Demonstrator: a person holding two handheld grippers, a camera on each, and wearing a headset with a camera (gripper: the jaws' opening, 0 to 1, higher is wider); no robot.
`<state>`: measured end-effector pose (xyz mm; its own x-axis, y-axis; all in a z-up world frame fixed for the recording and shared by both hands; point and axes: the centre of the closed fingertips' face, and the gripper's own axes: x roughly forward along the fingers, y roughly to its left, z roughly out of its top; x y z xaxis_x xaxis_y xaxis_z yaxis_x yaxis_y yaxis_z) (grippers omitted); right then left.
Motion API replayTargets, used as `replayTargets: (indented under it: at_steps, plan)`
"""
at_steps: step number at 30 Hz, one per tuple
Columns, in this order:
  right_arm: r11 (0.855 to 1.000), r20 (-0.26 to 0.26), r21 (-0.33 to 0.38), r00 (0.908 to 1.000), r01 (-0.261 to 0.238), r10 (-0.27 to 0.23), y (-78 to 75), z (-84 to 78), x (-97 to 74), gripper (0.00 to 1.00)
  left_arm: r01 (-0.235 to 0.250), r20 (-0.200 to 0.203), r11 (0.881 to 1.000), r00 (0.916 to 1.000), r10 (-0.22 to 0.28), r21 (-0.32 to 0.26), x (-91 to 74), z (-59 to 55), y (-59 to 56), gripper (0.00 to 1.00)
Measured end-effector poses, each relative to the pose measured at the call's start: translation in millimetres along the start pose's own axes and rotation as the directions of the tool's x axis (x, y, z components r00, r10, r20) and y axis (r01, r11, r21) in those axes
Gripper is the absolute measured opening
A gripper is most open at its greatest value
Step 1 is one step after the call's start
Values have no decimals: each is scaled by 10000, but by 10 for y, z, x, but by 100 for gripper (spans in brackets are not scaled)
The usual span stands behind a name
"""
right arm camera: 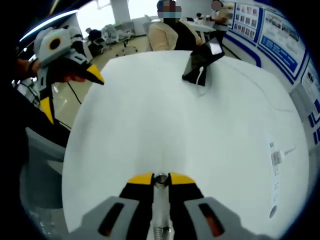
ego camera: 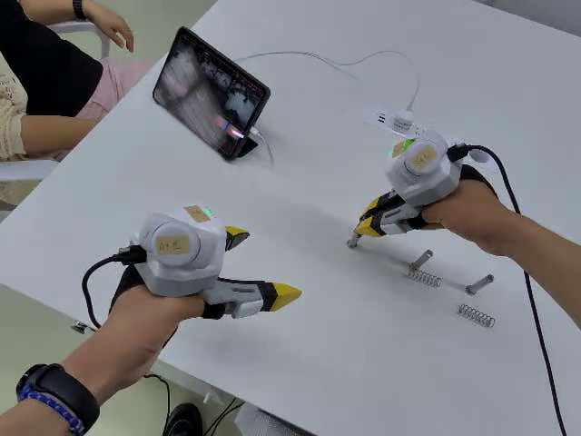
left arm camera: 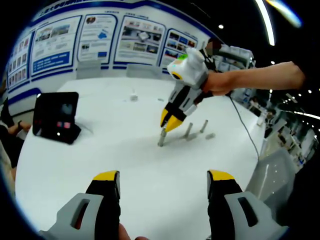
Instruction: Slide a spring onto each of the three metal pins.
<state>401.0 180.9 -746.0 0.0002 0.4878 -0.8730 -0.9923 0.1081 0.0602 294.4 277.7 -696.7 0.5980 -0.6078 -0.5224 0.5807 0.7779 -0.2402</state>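
My right gripper [ego camera: 366, 227] is shut on a metal pin [ego camera: 354, 241] whose end touches the white table [ego camera: 300, 354]. In the right gripper view the pin [right arm camera: 160, 200] runs between the jaws of the gripper [right arm camera: 160, 177], with spring coils [right arm camera: 160, 231] showing low on its shaft. Two more pins [ego camera: 420, 260] [ego camera: 479, 284] lie to the right, each with a loose spring [ego camera: 423, 278] [ego camera: 476, 315] beside it. My left gripper [ego camera: 261, 266] hovers open at the near left, nothing between its fingers. From the left gripper [left arm camera: 163, 176] I see the right gripper [left arm camera: 170, 122] and its pin [left arm camera: 162, 137].
A tablet [ego camera: 211, 91] leans on its stand at the far left of the table, and a white cable runs from it to a charger block [ego camera: 395, 118] behind my right gripper. A person sits at the table's far left corner [ego camera: 54, 91].
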Motion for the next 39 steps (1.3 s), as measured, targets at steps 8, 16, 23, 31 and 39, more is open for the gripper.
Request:
replayTargets:
  at_steps: [8, 16, 23, 31, 39]
  plan:
    - [9995, -225, -312, 9997, -1, -6, 11, -34, 86, 13, -50, -5, 10000, 10000, 50, -53, -11, -15, 18, 72]
    - [9988, -425, -484, 9991, -103, 82, -2, -90, 146, 13, -81, -7, 9999, 10000, 81, -108, -22, -29, 19, 71]
    - [9982, -612, -587, 9981, -150, 114, -8, -149, 226, 13, -175, -45, 9996, 9998, 174, -215, -30, -61, 57, 71]
    - [9976, -735, -660, 9971, -226, 178, -23, -183, 278, 13, -215, -20, 9996, 9998, 215, -184, -49, -44, 59, 71]
    - [9987, -791, -489, 9968, -171, 132, -31, -212, 291, 18, -217, -18, 9997, 9998, 217, -132, -66, -29, 44, 71]
